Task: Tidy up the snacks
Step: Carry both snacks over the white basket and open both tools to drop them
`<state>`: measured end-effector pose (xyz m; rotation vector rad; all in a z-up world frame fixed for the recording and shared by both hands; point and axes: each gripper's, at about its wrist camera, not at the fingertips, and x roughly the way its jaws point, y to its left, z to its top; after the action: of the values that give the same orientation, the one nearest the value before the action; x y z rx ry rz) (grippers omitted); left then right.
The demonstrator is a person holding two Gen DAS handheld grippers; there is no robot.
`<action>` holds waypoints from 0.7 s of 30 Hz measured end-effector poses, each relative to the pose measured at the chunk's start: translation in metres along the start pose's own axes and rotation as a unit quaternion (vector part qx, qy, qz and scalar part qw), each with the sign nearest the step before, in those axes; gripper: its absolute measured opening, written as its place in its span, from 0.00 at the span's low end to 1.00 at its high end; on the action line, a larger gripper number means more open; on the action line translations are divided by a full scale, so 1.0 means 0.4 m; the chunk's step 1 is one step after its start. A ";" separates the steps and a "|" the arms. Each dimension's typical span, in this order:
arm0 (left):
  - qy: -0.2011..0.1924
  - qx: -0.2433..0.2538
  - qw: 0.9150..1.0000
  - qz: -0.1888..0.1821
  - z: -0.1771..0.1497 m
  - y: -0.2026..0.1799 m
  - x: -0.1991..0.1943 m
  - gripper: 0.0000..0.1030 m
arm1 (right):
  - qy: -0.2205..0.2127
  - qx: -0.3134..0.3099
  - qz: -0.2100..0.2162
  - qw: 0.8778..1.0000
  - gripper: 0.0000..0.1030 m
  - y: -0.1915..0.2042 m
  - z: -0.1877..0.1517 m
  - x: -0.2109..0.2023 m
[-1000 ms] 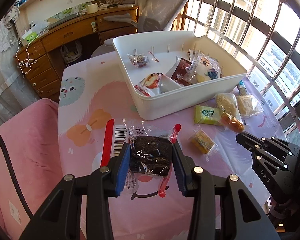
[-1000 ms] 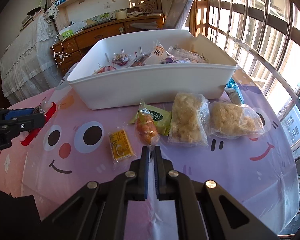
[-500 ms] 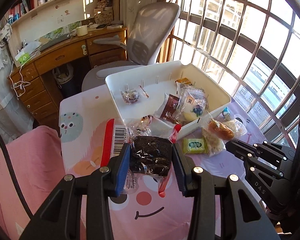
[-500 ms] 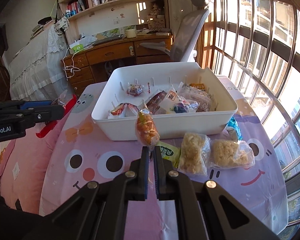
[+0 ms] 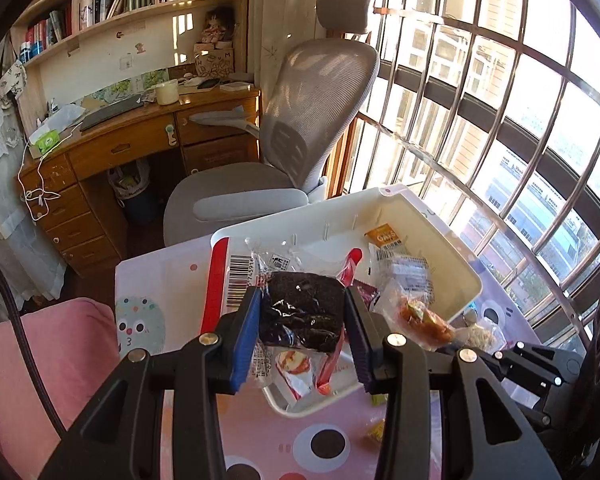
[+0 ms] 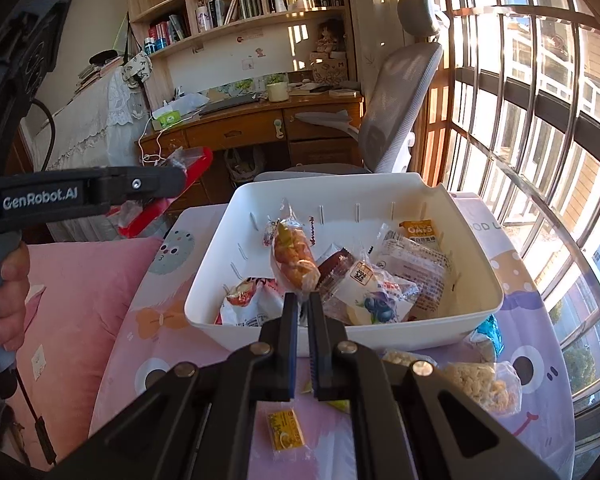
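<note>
Left tongs (image 5: 302,322) clamped on the brownie (image 5: 302,316), right tongs (image 6: 303,312) pinching the orange snack (image 6: 294,260); we should clear the bin (image 6: 340,336) rim, then release low.

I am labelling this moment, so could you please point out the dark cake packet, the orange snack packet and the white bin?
dark cake packet (image 5: 302,308), left wrist view, on the dark cake.
orange snack packet (image 6: 294,258), right wrist view, on the orange contents.
white bin (image 6: 416,338), right wrist view, on the near wall.

Bright sun through the barred window (image 5: 500,120); fisheye-bent, dark corners.
</note>
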<state>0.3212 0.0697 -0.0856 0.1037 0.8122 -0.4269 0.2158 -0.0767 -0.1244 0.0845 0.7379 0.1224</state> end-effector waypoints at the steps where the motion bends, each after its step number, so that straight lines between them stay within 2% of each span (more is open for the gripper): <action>1: 0.000 -0.002 1.000 0.000 0.011 0.001 0.016 0.39 | 0.001 -0.001 0.003 1.000 0.05 -0.003 0.003 0.009; 12: 0.023 -0.020 0.999 -0.013 0.047 -0.009 0.156 0.39 | 0.022 -0.013 0.036 0.999 0.05 -0.016 0.004 0.083; 13: 0.028 -0.022 0.999 -0.015 0.045 -0.011 0.165 0.41 | 0.024 -0.013 0.041 0.999 0.06 -0.015 0.003 0.086; 15: 0.045 -0.033 0.998 -0.009 0.040 -0.012 0.179 0.51 | 0.031 -0.009 0.058 0.998 0.09 -0.017 0.002 0.098; 16: 0.052 -0.040 0.998 -0.010 0.038 -0.010 0.183 0.57 | 0.039 -0.008 0.059 0.997 0.12 -0.018 0.002 0.106; 19: 0.063 -0.059 0.996 -0.012 0.023 0.001 0.181 0.62 | 0.053 -0.004 0.056 0.997 0.32 -0.021 -0.003 0.112; 21: 0.066 -0.066 0.996 -0.008 0.017 0.007 0.170 0.66 | 0.050 -0.002 0.052 0.997 0.37 -0.023 -0.004 0.101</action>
<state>0.3684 0.0483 -0.1303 0.0028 0.9699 -0.3845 0.2451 -0.0800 -0.1538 0.1127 0.8336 0.2280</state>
